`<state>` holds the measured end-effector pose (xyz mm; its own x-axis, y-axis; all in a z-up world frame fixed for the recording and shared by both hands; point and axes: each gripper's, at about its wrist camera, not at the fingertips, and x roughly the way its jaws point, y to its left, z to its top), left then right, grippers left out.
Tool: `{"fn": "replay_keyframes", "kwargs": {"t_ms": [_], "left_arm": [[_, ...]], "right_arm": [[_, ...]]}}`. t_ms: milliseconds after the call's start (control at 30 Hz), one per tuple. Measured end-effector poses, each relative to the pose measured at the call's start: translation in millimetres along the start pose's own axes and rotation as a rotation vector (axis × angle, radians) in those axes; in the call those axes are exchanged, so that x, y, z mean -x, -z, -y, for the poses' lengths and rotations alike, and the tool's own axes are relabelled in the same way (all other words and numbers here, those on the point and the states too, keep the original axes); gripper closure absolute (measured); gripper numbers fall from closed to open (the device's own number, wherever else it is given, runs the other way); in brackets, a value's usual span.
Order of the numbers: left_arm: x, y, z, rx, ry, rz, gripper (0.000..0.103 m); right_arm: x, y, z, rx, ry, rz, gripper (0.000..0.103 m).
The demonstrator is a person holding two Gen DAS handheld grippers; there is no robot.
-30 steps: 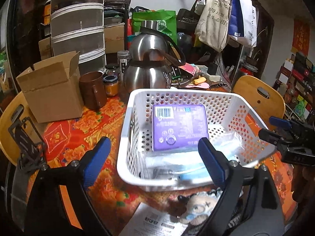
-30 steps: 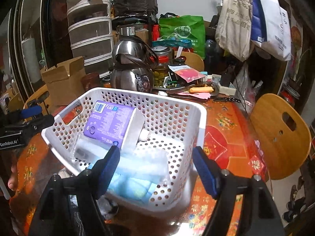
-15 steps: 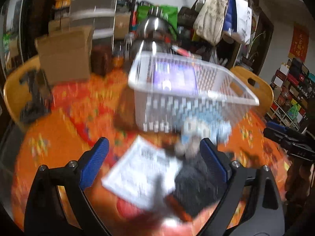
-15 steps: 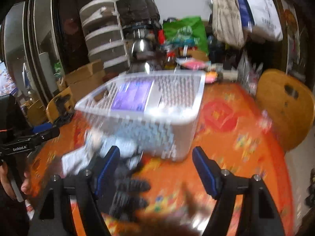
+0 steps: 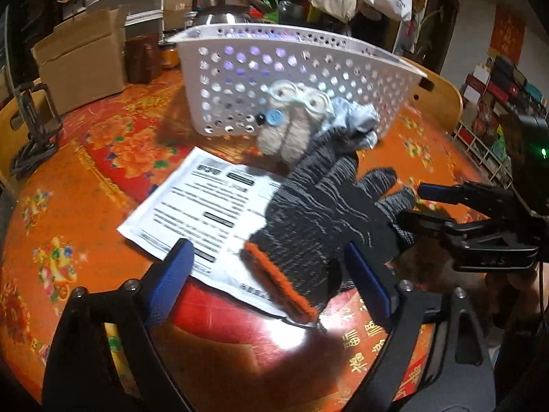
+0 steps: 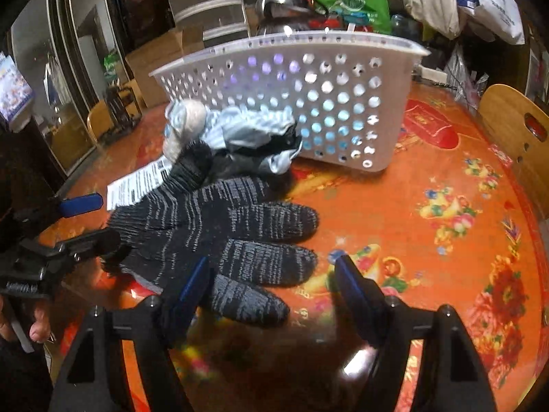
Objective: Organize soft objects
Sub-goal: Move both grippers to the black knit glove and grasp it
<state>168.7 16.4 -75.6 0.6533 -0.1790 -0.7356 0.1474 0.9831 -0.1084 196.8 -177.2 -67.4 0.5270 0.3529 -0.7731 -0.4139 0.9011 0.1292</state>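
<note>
Both grippers are closing, nothing pinched: left gripper (image 5: 271, 271) straddles the knit glove's (image 5: 329, 213) orange cuff, right gripper (image 6: 271, 278) its fingertips. The glove lies on the counter (image 6: 429, 240) before the basket (image 6: 343, 103). Only the left view shows the plush toy's (image 5: 291, 120) face.

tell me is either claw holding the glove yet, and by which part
Nothing is held. The left claw straddles the glove's cuff, the right claw its fingertips, both closing.
</note>
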Motion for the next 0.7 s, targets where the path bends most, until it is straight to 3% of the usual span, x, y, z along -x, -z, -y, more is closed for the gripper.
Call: {"fn": "replay_keyframes", "kwargs": {"t_ms": [33, 100, 267, 333, 367, 433, 700], "left_arm": [[-5, -4, 1, -0.002, -0.002, -0.010, 0.036], [-12, -5, 5, 0.002, 0.001, -0.032, 0.046], [-22, -6, 12, -0.001, -0.006, -0.027, 0.050], [-22, -4, 15, -0.015, -0.021, -0.015, 0.058], [-22, -3, 16, -0.016, -0.017, -0.015, 0.061], [-20, -2, 13, -0.007, 0.002, -0.006, 0.076], [-8, 2, 8, 0.006, 0.099, 0.056, 0.080]], "right_arm": [[-3, 0, -1, 0.001, -0.018, -0.012, 0.046], [-3, 0, -2, 0.003, -0.011, -0.013, 0.053], [-2, -1, 1, 0.001, -0.002, -0.016, 0.070], [-2, -1, 1, 0.007, -0.001, -0.017, 0.080], [-1, -1, 0, 0.012, -0.002, -0.018, 0.081], [-3, -2, -3, 0.019, 0.001, -0.019, 0.085], [10, 2, -9, 0.017, -0.004, 0.051, 0.091]]}}
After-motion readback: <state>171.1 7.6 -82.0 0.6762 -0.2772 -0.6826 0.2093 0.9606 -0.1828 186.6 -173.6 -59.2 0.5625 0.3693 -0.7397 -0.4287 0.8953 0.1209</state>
